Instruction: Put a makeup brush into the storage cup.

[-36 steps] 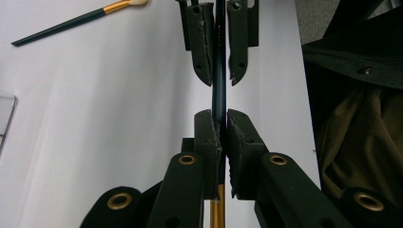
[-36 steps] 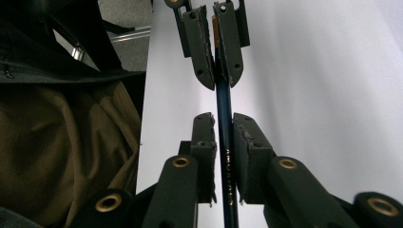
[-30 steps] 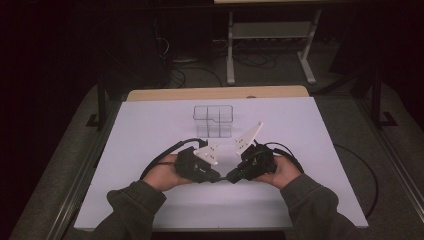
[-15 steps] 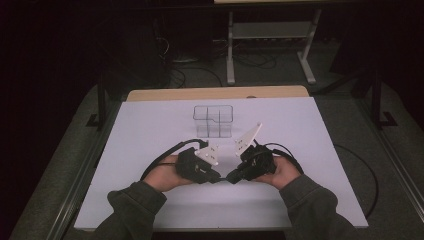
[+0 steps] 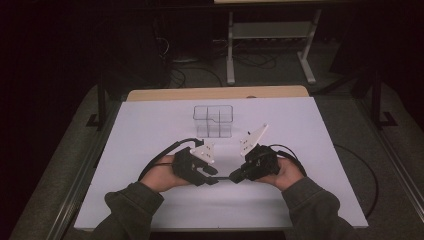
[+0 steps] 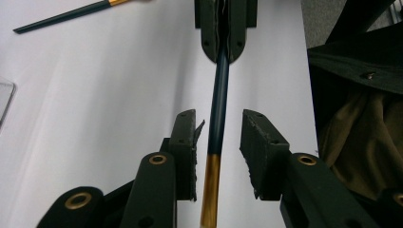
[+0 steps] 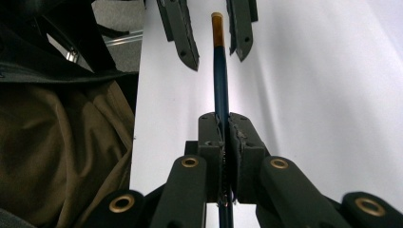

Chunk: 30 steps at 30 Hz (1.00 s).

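From the high view, both my hands sit low over the white table (image 5: pixel 150 125). My left gripper (image 5: pixel 209 176) and my right gripper (image 5: pixel 235 176) point at each other, tips nearly meeting, and a thin dark stick runs between them, too slim here to read well. Just beyond them stands a clear divided box (image 5: pixel 214 120).

Over to the left gripper view: the dark blue chopstick (image 6: pixel 218 95) with a gold end runs straight up between my two jaws. Those jaws have just been opening; there is daylight on both sides of the stick, so the pads (image 6: pixel 183 142) are off it. Further up, the right gripper (image 6: pixel 226 40) has the stick pinched tight. A second chopstick (image 6: pixel 66 14) lies on the table at the upper left, well apart, and the corner of the clear box peeks in at the left edge.

Now the right gripper view: my jaws are clamped together on the chopstick (image 7: pixel 220 80), which runs away from me to its gold tip. The left gripper (image 7: pixel 209 35) stands spread on either side of that tip, not touching it. My olive sleeve (image 7: pixel 57 156) sits at the left.
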Each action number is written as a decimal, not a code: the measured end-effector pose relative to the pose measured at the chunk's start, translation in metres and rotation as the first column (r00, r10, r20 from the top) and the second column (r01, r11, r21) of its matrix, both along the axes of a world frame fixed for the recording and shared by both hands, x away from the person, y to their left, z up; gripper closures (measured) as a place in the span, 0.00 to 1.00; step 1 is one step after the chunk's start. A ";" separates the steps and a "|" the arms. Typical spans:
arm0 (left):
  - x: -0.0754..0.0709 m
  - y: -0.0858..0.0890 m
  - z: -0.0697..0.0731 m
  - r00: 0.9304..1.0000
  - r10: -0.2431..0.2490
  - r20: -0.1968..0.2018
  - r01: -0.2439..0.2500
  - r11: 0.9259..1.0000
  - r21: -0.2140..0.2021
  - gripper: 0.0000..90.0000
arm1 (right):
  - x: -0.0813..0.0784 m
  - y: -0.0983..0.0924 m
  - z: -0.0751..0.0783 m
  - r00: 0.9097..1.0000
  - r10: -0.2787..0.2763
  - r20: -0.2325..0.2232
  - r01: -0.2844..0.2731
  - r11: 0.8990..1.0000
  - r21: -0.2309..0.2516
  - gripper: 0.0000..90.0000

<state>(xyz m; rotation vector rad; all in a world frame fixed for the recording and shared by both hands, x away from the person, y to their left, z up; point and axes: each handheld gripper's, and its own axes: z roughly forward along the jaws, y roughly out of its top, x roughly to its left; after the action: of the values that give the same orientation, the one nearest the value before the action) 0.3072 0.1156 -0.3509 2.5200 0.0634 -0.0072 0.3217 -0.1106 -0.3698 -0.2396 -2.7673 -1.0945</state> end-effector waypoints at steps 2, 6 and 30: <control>0.000 0.002 0.000 1.000 0.011 -0.003 -0.011 1.000 -0.006 0.73 | 0.000 -0.001 0.000 1.000 -0.003 0.001 0.003 1.000 0.003 0.93; 0.001 0.008 -0.002 1.000 0.021 -0.005 -0.021 1.000 -0.003 0.71 | -0.002 -0.008 0.001 1.000 -0.019 0.006 0.018 1.000 0.024 0.93; -0.001 0.012 -0.004 0.999 -0.046 -0.007 0.046 0.998 0.036 0.92 | -0.006 -0.013 0.001 1.000 0.021 0.018 -0.022 0.997 0.069 0.93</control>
<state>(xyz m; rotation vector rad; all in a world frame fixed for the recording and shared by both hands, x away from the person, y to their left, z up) 0.3066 0.1276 -0.3550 2.5576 0.0078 -0.0329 0.3157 -0.1232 -0.3688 -0.1924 -2.7348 -1.1897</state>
